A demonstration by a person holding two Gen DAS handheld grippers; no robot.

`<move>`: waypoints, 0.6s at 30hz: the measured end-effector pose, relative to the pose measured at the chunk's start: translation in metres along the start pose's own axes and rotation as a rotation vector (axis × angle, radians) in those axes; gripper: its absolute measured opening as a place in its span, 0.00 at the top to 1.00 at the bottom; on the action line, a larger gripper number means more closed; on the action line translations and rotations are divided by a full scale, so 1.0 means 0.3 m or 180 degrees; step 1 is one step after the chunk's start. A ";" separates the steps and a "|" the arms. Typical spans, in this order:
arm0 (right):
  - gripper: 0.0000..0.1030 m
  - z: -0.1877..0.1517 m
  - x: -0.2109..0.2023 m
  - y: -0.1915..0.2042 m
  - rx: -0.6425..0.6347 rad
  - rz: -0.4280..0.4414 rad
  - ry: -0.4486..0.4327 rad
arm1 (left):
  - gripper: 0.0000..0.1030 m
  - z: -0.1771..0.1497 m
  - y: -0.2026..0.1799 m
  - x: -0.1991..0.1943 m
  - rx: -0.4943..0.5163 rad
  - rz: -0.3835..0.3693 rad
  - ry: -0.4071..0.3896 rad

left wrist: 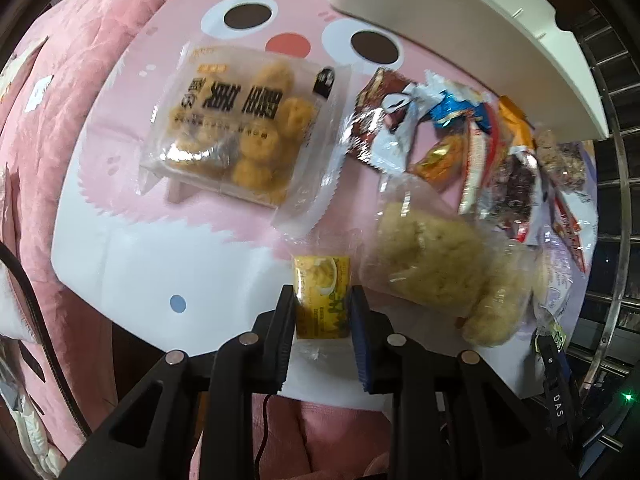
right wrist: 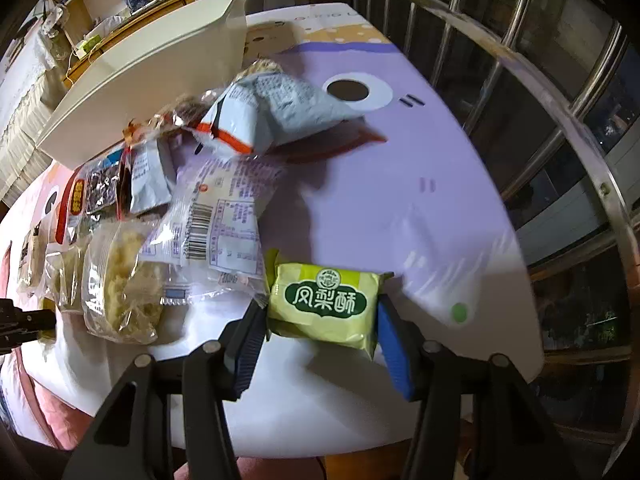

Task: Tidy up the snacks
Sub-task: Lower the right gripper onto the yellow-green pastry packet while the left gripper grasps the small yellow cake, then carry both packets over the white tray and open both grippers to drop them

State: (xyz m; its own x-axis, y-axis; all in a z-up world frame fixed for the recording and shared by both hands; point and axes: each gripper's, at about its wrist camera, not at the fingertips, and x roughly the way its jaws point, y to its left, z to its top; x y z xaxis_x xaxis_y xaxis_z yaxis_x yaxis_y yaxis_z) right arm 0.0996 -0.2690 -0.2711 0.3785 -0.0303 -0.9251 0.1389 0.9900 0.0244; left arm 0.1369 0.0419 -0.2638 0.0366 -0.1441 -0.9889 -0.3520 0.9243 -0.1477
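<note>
Crinkly plastic is my worry here — both packets I hold are slick, and either could slide out if I swing too fast. My left gripper (left wrist: 322, 312) is clamped on a small yellow snack packet (left wrist: 322, 298), its pads pinching the narrow sides; the packet sits just on the near side of the snack pile (left wrist: 460, 160), beside a clear bag of pale puffed cakes (left wrist: 432, 264). That bag lies so close that the wrapper edge could catch on it and tug the whole pile askew. My right gripper (right wrist: 322, 320) has its jaws against the two ends of a green pineapple-cake packet (right wrist: 326, 302), which lies on the table's lilac cover (right wrist: 400, 152) just clear of the pile's near edge; the grip looks loose to me, and a soft pillow pack held by its ends may buckle or tip out. The white bin (left wrist: 460, 36) stands on the far side of the pile, so any carry toward it passes over loose wrappers. Left gripper points straight down at the table; the right one tilts steeply down, leaning forward.
</note>
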 end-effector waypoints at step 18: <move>0.48 0.206 -0.193 -0.114 -0.0055 0.0123 -0.0614 | 0.77 0.052 -0.128 -0.398 0.0317 -0.0208 -0.0527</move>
State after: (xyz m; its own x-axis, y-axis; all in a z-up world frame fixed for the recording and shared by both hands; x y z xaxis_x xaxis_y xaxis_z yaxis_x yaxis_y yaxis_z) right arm 0.1295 -0.3095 -0.1949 0.5518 -0.0164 -0.8338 0.1056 0.9931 0.0503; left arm 0.1605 0.0292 -0.1402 0.2126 -0.1523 -0.9652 -0.2499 0.9465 -0.2044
